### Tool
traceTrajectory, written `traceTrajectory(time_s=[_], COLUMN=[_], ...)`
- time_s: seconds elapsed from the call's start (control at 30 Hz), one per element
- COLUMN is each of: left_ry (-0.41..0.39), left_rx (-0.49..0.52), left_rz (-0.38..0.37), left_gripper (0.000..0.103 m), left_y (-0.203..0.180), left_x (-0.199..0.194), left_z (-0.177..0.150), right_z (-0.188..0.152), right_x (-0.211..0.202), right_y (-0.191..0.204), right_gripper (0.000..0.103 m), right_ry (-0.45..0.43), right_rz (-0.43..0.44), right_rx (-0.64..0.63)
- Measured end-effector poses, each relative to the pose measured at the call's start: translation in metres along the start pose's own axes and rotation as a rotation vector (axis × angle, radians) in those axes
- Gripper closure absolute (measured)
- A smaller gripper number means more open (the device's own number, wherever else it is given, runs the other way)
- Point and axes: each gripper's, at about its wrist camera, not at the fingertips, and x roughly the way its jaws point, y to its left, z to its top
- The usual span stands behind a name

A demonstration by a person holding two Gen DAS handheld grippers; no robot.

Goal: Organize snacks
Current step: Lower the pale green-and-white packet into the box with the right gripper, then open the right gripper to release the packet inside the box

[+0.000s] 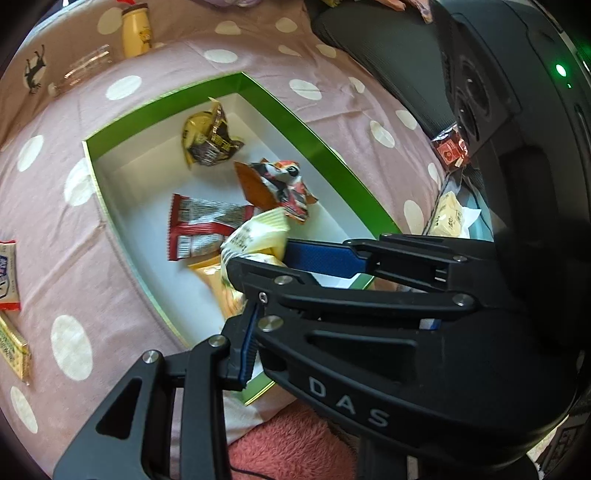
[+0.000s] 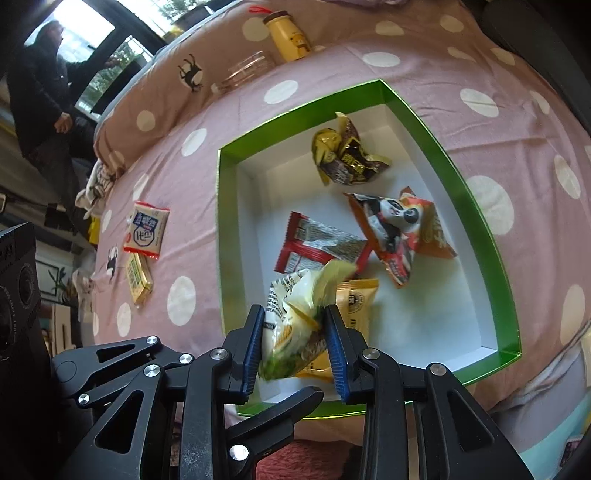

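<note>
A green-rimmed white box (image 2: 476, 199) lies on the dotted pink cloth and holds several snack packets: a brown-gold one (image 2: 345, 155), a panda one (image 2: 400, 229), a red-and-silver one (image 2: 317, 243) and an orange one (image 2: 356, 295). My right gripper (image 2: 295, 347) is shut on a pale yellow packet (image 2: 299, 310) over the box's near end. In the left wrist view that gripper (image 1: 266, 266) and the yellow packet (image 1: 255, 236) hang over the box (image 1: 317, 144). My left gripper's own fingers do not show.
Two loose packets (image 2: 146, 229) (image 2: 138, 277) lie on the cloth left of the box. A yellow bottle (image 2: 288, 35) and a clear glass (image 2: 247, 68) lie at the far side. More packets (image 1: 448, 218) sit right of the box. A person stands far left.
</note>
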Motion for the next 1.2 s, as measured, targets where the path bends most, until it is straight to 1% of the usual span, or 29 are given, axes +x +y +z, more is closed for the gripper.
traceTrajectory(time_s=[0.2, 0.37, 0.57, 0.77, 0.9, 1.1, 1.2], left_ry=[0.025, 0.026, 0.036, 0.045, 0.054, 0.061, 0.063], left_rx=[0.005, 0.017, 0.019, 0.021, 0.02, 0.014, 0.008], left_rz=[-0.009, -0.018, -0.045, -0.057, -0.057, -0.06, -0.059], left_gripper=[0.073, 0.073, 0.073, 0.073, 0.073, 0.073, 0.073], left_y=[-0.003, -0.006, -0.009, -0.012, -0.013, -0.013, -0.012], left_x=[0.018, 0.023, 0.031, 0.038, 0.042, 0.048, 0.049], left_z=[0.006, 0.009, 0.011, 0.013, 0.012, 0.013, 0.012], right_z=[0.001, 0.002, 0.001, 0.001, 0.001, 0.0, -0.001], right_x=[0.004, 0.004, 0.003, 0.003, 0.005, 0.006, 0.006], right_y=[-0.016, -0.026, -0.033, -0.04, -0.043, -0.048, -0.048], right_gripper=[0.068, 0.069, 0.07, 0.071, 0.072, 0.072, 0.072], right_ry=[0.0, -0.007, -0.014, -0.018, -0.013, -0.01, -0.012], right_rz=[-0.009, -0.01, -0.017, -0.033, -0.059, -0.06, -0.075], right_rx=[0.033, 0.051, 0.069, 0.084, 0.087, 0.096, 0.095])
